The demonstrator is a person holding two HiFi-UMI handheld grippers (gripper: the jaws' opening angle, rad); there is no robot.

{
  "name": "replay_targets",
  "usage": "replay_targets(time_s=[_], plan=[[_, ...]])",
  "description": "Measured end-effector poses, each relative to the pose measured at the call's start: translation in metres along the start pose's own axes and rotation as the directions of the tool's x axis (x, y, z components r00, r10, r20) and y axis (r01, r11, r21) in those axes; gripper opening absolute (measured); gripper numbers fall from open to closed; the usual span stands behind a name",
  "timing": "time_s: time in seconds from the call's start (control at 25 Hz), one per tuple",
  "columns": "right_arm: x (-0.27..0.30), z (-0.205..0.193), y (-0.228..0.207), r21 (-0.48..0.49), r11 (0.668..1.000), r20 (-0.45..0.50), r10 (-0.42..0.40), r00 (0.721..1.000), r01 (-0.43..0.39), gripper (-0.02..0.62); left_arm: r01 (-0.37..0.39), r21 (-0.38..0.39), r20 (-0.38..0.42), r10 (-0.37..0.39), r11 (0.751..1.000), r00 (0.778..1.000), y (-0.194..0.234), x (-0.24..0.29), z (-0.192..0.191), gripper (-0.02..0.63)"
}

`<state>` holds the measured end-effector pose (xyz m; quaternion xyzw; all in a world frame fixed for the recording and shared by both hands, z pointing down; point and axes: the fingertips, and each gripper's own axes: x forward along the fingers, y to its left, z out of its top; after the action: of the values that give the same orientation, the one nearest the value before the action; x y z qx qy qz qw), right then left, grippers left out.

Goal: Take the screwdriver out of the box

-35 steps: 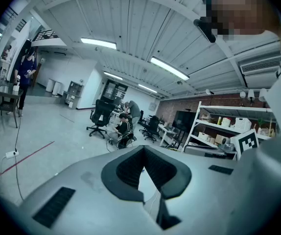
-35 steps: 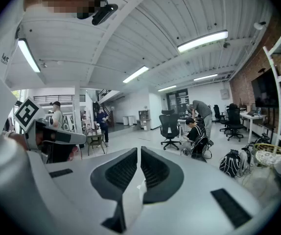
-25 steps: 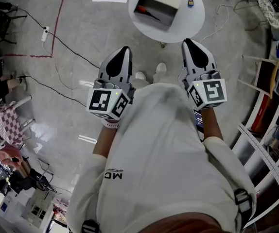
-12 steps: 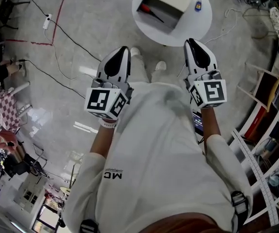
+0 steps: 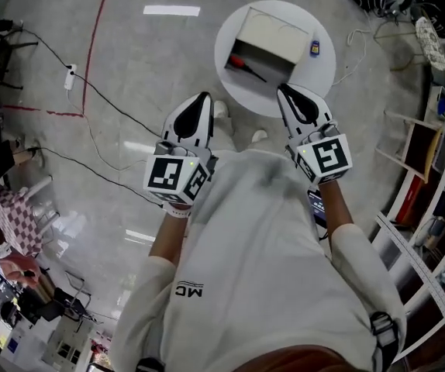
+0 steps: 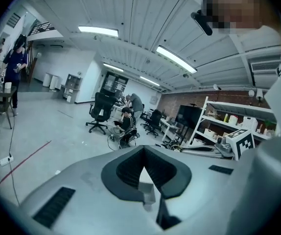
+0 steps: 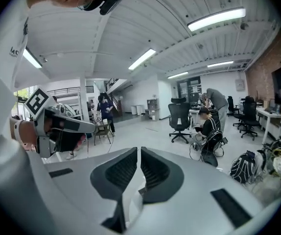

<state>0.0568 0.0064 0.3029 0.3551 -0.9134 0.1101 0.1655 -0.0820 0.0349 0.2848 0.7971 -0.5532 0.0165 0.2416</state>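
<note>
The screwdriver point(image 5: 246, 65), red-handled with a dark shaft, lies inside an open white box point(image 5: 272, 34) on a round white table point(image 5: 321, 74), seen only in the head view. Both grippers are held in front of the person's chest, short of the table. My left gripper point(image 5: 201, 99) points towards the table's near left edge, jaws together and empty point(image 6: 143, 150). My right gripper point(image 5: 285, 91) reaches the table's near rim, jaws closed with nothing between them point(image 7: 138, 151). Both gripper views look across the room and show no box.
A small blue item point(image 5: 314, 48) sits on the table beside the box. Black cables point(image 5: 91, 91) and a red tape line point(image 5: 92, 45) cross the floor at left. Shelving point(image 5: 432, 169) stands at right. People sit on office chairs point(image 7: 208, 126) further off.
The table and box have drawn nearer in the head view. Both grippers have shifted forward towards the table, the right one now at its rim. Jaws stay closed.
</note>
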Motion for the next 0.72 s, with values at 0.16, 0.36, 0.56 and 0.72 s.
replay_targets(time_s=[0.16,0.36,0.56,0.72], plan=[[0.022,0.007,-0.014,-0.004,0.999,-0.018,-0.05,0.999,0.05,0.083,0.066,-0.015,-0.031,-0.067,0.998,0.997,0.015,0.03,0.004,0.006],[0.044,0.002,-0.029,0.02,0.996,-0.035,-0.088,0.995,0.089,0.084,0.113,-0.009,-0.109,-0.113,0.994,0.988,0.02,0.058,-0.004,0.006],[0.066,-0.015,-0.049,0.02,0.997,-0.063,-0.07,0.996,0.072,0.084,0.131,0.019,-0.147,-0.126,0.991,0.981,0.015,0.082,-0.009,0.006],[0.082,-0.041,-0.053,-0.019,0.999,-0.116,-0.036,0.993,0.034,0.084,0.104,0.031,-0.185,-0.097,0.994,0.978,0.018,0.092,-0.028,0.006]])
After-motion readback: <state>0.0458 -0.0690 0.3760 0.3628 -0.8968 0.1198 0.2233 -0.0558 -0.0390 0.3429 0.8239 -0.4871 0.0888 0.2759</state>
